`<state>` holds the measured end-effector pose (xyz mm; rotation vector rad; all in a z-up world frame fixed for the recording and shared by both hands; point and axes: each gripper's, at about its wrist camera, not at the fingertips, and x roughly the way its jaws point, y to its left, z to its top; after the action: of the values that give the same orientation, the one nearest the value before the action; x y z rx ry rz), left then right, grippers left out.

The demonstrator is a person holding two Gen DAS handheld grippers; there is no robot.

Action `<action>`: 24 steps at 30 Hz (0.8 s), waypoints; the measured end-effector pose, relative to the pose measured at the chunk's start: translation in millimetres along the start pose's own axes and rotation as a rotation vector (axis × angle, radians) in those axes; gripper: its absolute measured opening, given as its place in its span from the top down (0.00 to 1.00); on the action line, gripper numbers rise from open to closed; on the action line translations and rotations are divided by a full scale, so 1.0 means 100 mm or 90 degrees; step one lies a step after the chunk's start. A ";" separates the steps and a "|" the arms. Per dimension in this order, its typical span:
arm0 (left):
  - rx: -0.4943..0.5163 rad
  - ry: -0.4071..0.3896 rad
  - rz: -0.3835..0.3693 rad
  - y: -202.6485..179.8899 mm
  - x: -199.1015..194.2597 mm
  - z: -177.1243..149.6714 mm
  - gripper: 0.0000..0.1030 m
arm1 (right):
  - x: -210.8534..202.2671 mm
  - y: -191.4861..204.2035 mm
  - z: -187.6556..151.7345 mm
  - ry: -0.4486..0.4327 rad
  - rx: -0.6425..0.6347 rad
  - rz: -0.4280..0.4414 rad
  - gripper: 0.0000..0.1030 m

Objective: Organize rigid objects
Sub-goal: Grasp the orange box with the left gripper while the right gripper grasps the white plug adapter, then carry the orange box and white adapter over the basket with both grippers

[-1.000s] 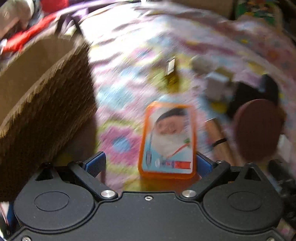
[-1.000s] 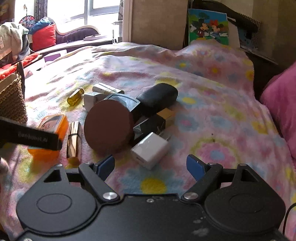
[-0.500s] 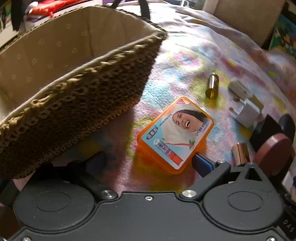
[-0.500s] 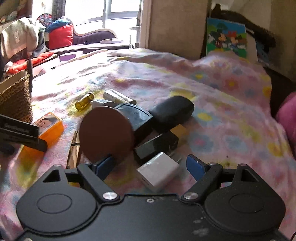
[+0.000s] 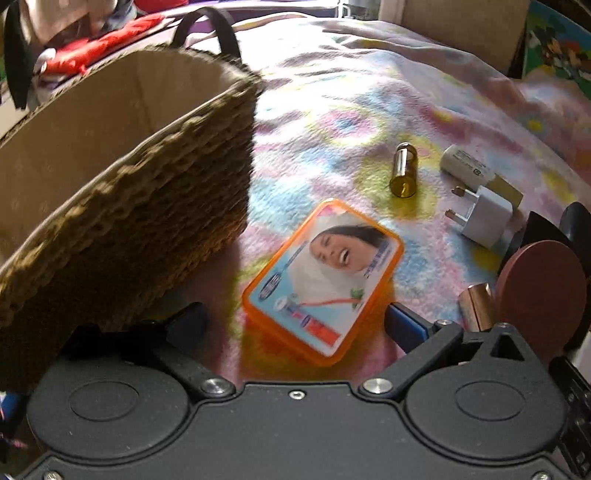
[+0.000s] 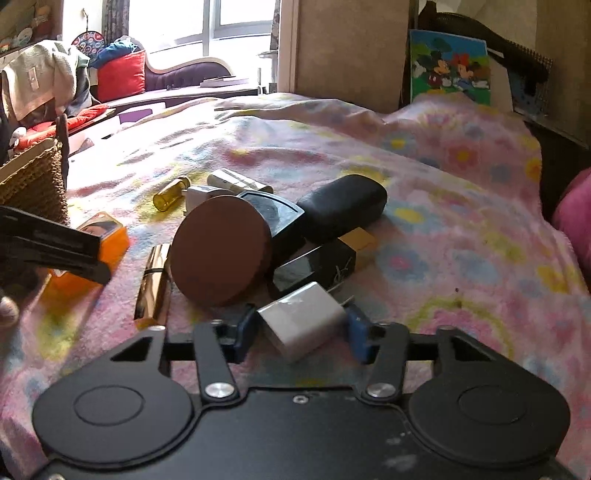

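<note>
Since a second ago the right claw [image 6: 301, 328] has advanced over the white charger [image 6: 303, 321] on the bed; its jaws are closing across the short sides, pads at its flanks. Left claw [image 5: 295, 325] gapes wide, empty, around the orange box [image 5: 323, 277] beside the basket [image 5: 122, 206].

a home bedroom: flowery fleece blanket [image 6: 424, 206] on a bed, red cushion [image 6: 120, 75] by the window [image 6: 236, 14]
</note>
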<state>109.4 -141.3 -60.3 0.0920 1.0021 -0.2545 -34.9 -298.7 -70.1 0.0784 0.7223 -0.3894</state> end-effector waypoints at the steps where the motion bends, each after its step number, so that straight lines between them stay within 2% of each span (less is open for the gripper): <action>1: 0.003 -0.001 -0.002 -0.01 0.01 0.01 0.04 | -0.01 0.00 0.00 0.000 0.004 0.000 0.51; 3: 0.008 -0.005 -0.006 -0.02 0.05 0.02 0.05 | -0.04 -0.02 -0.01 0.002 0.013 0.005 0.51; 4: 0.009 -0.009 -0.013 -0.01 0.05 0.01 0.12 | -0.07 -0.02 -0.02 0.003 0.017 0.007 0.51; 5: 0.011 -0.015 -0.024 -0.02 0.05 0.02 0.28 | -0.10 -0.03 -0.03 0.004 0.019 0.009 0.51; 7: 0.018 -0.025 -0.044 -0.03 0.00 0.01 0.41 | -0.15 -0.03 -0.05 0.008 0.025 0.013 0.51; 14: 0.026 -0.040 -0.103 0.00 -0.19 -0.08 0.43 | -0.38 -0.03 -0.13 0.005 0.052 0.013 0.51; 20: 0.054 -0.080 -0.120 -0.01 -0.47 -0.18 0.44 | -0.51 -0.05 -0.12 0.006 0.072 0.017 0.51; 22: 0.061 -0.070 -0.108 -0.01 -0.44 -0.19 0.44 | -0.53 -0.03 -0.12 0.008 0.067 0.007 0.51; 24: 0.059 -0.029 -0.111 0.01 -0.34 -0.21 0.44 | -0.53 -0.01 -0.12 0.016 0.058 -0.003 0.51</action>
<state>75.1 -130.1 -42.8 0.0823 0.9545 -0.4611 -78.9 -280.0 -44.4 0.1683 0.7292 -0.4259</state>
